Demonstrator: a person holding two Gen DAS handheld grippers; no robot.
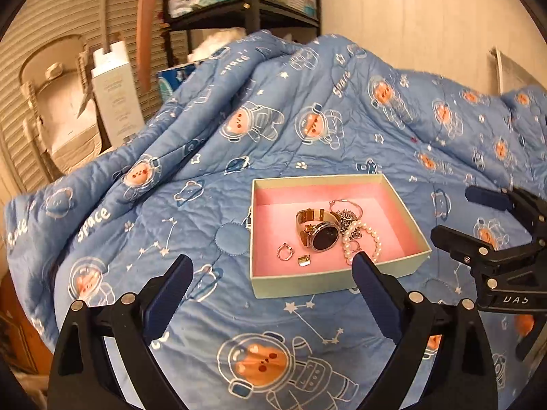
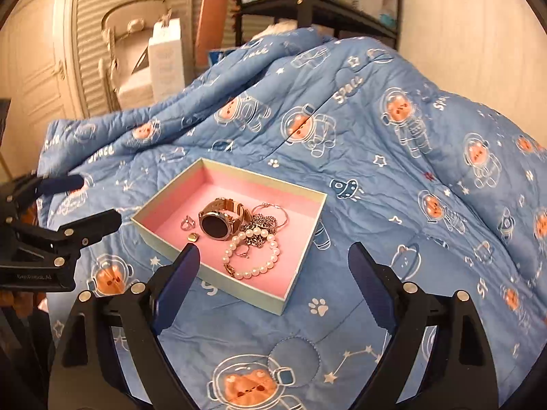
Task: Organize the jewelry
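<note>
1. Shallow pale-green cardboard box with pink lining (image 1: pixel 336 287), resting open on a blue quilted bedspread printed with astronaut bears (image 1: pixel 191 177); same box (image 2: pixel 236 285) on the same bedspread (image 2: pixel 393 177) in the right wrist view.
2. Inside the box, near its middle: rose-gold wristwatch with round dark face (image 1: pixel 323 235), lying on its side, strap looped behind (image 2: pixel 215 224).
3. Beside the watch: white pearl bracelet (image 1: pixel 364 239), touching a heap of silver chain (image 1: pixel 348 217); thin silver bangle (image 1: pixel 345 203) behind the heap. From the right wrist, pearls (image 2: pixel 253 268) nearest the camera, chain (image 2: pixel 261 227) and bangle (image 2: pixel 271 212) further back.
4. On the pink floor, apart from the heap: small silver ring (image 1: pixel 284 252) and small gold charm (image 1: pixel 303 260); again ring (image 2: pixel 187 222) and charm (image 2: pixel 192 237).
5. Left gripper (image 1: pixel 273 270): jaws spread wide, nothing between them, above the bedspread just short of the box.
6. Right gripper (image 2: pixel 273 259): jaws likewise spread wide, empty, box's near corner between the fingers in view, no contact.
7. Each gripper visible at the other's side, both clear of the box.
</note>
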